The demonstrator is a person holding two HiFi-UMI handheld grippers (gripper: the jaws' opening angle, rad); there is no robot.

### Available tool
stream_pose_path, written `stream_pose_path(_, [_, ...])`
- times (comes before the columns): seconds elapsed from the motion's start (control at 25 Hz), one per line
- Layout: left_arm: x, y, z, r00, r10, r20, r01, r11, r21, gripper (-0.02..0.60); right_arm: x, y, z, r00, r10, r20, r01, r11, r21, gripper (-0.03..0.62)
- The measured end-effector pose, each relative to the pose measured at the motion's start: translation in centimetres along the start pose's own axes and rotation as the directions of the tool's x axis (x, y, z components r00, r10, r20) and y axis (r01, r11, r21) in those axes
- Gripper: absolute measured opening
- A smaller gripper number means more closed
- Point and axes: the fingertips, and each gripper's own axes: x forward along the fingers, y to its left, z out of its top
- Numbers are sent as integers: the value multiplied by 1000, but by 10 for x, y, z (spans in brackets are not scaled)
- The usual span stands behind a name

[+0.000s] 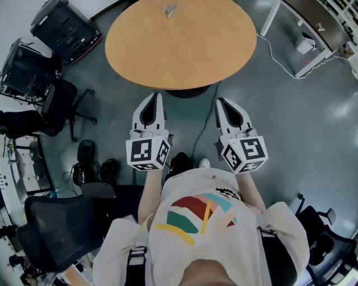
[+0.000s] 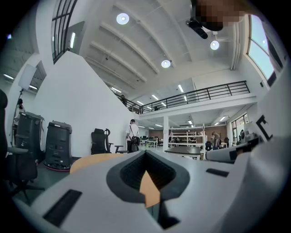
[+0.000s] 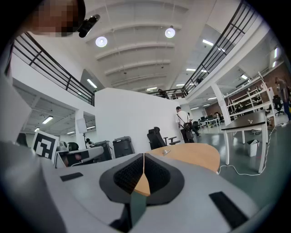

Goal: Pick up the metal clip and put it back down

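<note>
The metal clip [image 1: 170, 9] lies near the far edge of a round wooden table [image 1: 184, 50]. It also shows small on the tabletop in the right gripper view [image 3: 166, 152], and the left gripper view does not show it. My left gripper [image 1: 154, 96] and right gripper [image 1: 222, 101] hover side by side over the floor, short of the table's near edge and well away from the clip. On both, the jaws meet at the tip with nothing between them, in the left gripper [image 2: 145, 154] view and the right gripper [image 3: 143, 157] view alike.
Black office chairs [image 1: 61, 103] and dark equipment carts [image 1: 64, 28] stand to the left. A white desk [image 1: 313, 33] with a trailing cable [image 1: 279, 61] is at the back right. Another chair [image 1: 321, 234] sits at the lower right. A person [image 3: 185, 120] walks far off.
</note>
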Motion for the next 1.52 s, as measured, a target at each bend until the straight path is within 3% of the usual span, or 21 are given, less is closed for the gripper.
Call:
stream_pose_path(0.24, [5,-22,-4,1000,16,-7,-16,1000,12,41,-14,-27,7,1000,0,13,0,1000,6,15])
stream_pose_path(0.6, [38,-4,5,998,51,26,-53,995,79,43,0,-63,-3,1000,-9,29,8,999,47,15])
stream_pose_path(0.92, [108,18,14,998,4,69,-11,995,100,43,41,-113,12,993,-92,79,90,995,39,14])
stream_pose_path(1.24, [236,80,13,998,-60,30,57,995,85,42,173,-134,32,995,-77,58,73,995,62,15])
stream_pose_path(1.52, [367,193,26,996,-84,2,84,995,54,41,362,-119,64,1000,-16,13,16,1000,-5,15])
